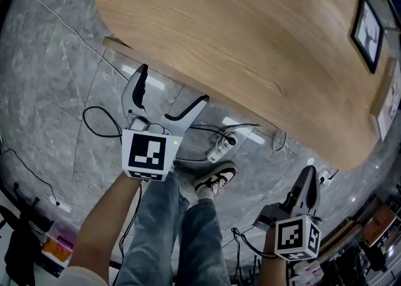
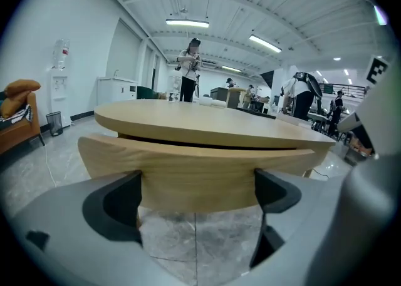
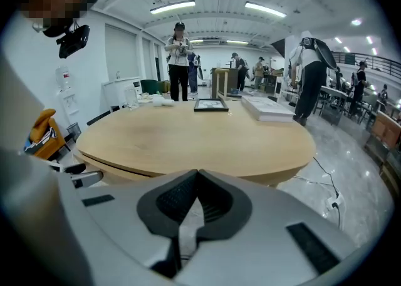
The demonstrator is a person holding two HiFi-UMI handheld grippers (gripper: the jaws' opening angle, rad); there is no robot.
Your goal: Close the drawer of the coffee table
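Observation:
The oval wooden coffee table (image 1: 250, 34) fills the top of the head view. Its curved drawer front (image 2: 194, 166) stands slightly out from under the top, with a dark gap above it. My left gripper (image 1: 173, 84) is open, and its two dark pads (image 2: 116, 206) sit right at the drawer front, one to each side of its middle. I cannot tell whether they touch it. My right gripper (image 1: 309, 171) hangs lower right, away from the table, with its jaws shut on nothing (image 3: 197, 175).
On the table's far side lie a framed picture (image 1: 368, 31) and a white book (image 1: 388, 100). A power strip (image 1: 222, 147) and cables lie on the grey floor under the table edge, by the person's shoe (image 1: 216, 178). People stand in the background.

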